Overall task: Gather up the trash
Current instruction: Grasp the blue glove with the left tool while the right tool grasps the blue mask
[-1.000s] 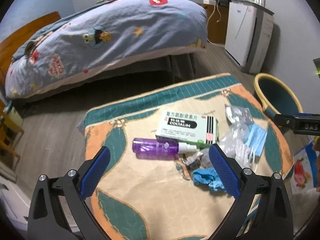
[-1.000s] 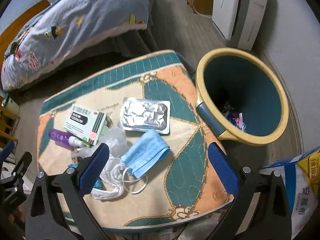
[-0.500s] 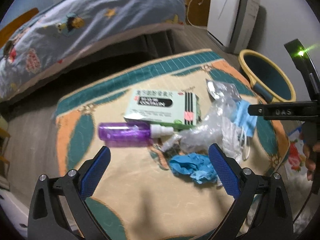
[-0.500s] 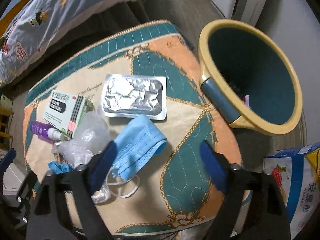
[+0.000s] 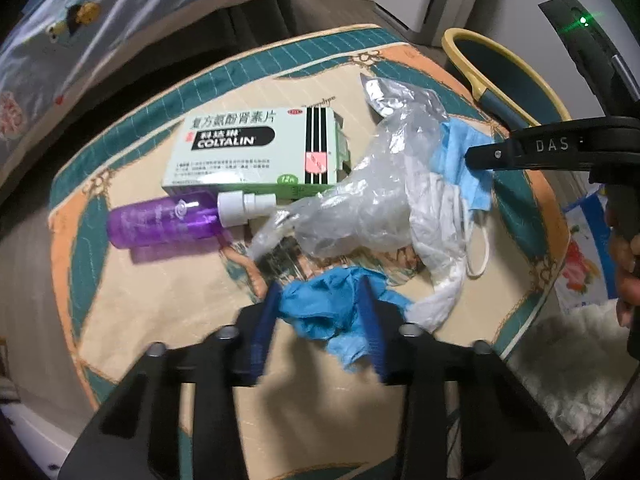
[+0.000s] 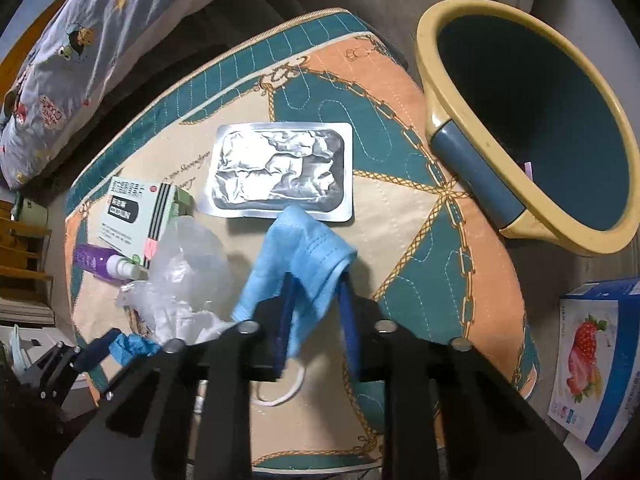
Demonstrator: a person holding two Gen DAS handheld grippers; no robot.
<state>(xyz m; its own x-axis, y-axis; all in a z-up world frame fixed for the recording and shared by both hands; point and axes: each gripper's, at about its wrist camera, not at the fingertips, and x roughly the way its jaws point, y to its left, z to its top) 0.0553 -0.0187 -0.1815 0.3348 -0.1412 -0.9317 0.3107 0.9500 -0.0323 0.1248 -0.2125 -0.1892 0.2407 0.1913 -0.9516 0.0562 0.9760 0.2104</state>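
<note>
Trash lies on a quilted cushion top [image 5: 168,304] [image 6: 420,288]. My left gripper [image 5: 320,308] is shut on a crumpled blue glove [image 5: 324,316], low on the cushion. My right gripper [image 6: 316,304] is shut on a blue face mask [image 6: 300,248]; the mask's white ear loop [image 6: 280,396] hangs below it. A clear plastic bag [image 5: 372,196] [image 6: 188,268] and white crumpled plastic [image 5: 440,240] lie between the two. A silver foil blister pack [image 6: 280,170] lies just beyond the mask. A yellow-rimmed teal bin [image 6: 532,120] [image 5: 504,76] stands to the right of the cushion.
A green-and-white Coltalin medicine box [image 5: 256,152] [image 6: 136,216] and a purple spray bottle [image 5: 168,226] [image 6: 100,262] lie on the left of the cushion. A bed with a cartoon quilt [image 6: 80,48] stands behind. A strawberry-printed carton [image 6: 596,360] stands on the floor at right.
Both grippers have moved down and forward onto the cushion and shut: the left on the blue glove, the right on the blue mask. Both were open and above the cushion before.
</note>
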